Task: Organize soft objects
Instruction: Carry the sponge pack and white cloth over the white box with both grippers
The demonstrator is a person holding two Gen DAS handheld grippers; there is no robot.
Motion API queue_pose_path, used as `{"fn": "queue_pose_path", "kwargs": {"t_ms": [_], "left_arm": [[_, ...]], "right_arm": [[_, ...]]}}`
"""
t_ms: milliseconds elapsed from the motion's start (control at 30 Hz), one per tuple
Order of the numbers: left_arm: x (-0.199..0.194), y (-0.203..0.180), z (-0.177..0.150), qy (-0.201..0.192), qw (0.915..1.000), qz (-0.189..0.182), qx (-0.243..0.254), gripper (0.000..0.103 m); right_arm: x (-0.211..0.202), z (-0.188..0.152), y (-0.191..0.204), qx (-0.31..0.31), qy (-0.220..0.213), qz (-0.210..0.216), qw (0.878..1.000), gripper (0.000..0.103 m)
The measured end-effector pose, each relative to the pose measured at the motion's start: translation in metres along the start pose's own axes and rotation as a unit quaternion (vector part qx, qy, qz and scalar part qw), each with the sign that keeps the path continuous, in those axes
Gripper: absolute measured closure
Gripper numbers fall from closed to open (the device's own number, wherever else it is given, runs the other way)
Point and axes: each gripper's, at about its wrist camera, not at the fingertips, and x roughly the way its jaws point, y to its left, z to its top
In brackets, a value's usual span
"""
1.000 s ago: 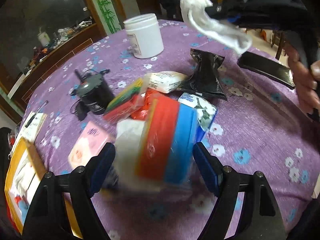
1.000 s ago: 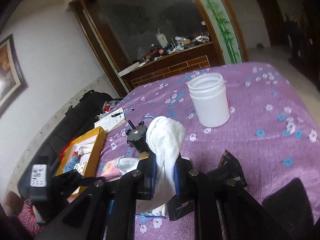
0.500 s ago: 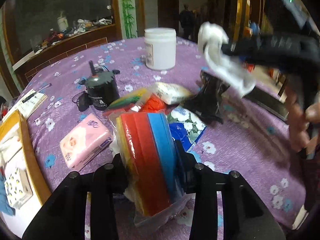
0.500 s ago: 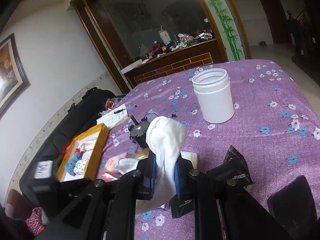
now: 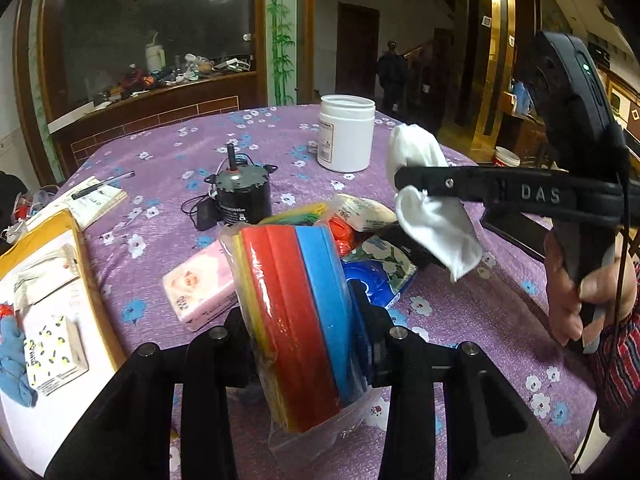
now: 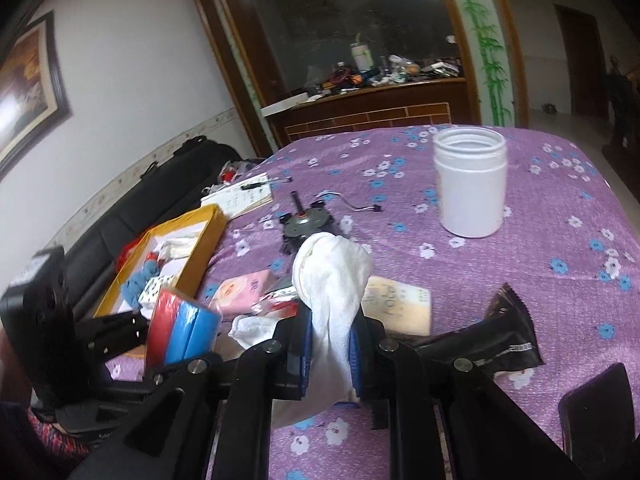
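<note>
My left gripper (image 5: pixel 304 340) is shut on a clear-wrapped pack of sponges (image 5: pixel 296 320), striped yellow, red and blue, held upright just above the purple flowered tablecloth. In the right wrist view the same pack (image 6: pixel 180 328) shows at the lower left. My right gripper (image 6: pixel 330 352) is shut on a white cloth (image 6: pixel 332 280), which bulges above the pads and hangs below them. That cloth (image 5: pixel 432 216) hangs over the table's right side in the left wrist view. A yellow-rimmed box (image 5: pixel 86 264) at the left holds a blue cloth (image 5: pixel 12 352) and small packs.
On the table stand a white jar (image 6: pixel 470 184) and a small black motor (image 5: pixel 240 196). A pink tissue pack (image 5: pixel 200 280), a blue floral pack (image 5: pixel 380 272), a black foil pouch (image 6: pixel 500 332) and a notebook with a pen (image 5: pixel 92 196) lie around. A hand (image 5: pixel 576 296) grips the right handle.
The left jaws closed on the sponge pack and lifted it off the pile while the view rolled. The right gripper, still holding the cloth, shifted a little lower over the table.
</note>
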Motion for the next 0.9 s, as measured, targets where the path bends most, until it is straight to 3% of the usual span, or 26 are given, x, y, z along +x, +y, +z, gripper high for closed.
{"fn": "queue_pose_path", "kwargs": {"t_ms": [367, 900], "left_arm": [[-0.012, 0.001, 0.001, -0.015, 0.9999, 0.009, 0.0, 0.067], [-0.036, 0.033, 0.002, -0.039, 0.9984, 0.021, -0.035, 0.067]], "right_arm": [[0.001, -0.003, 0.013, -0.024, -0.004, 0.005, 1.0, 0.087], [0.006, -0.004, 0.011, -0.021, 0.0, 0.009, 1.0, 0.087]]}}
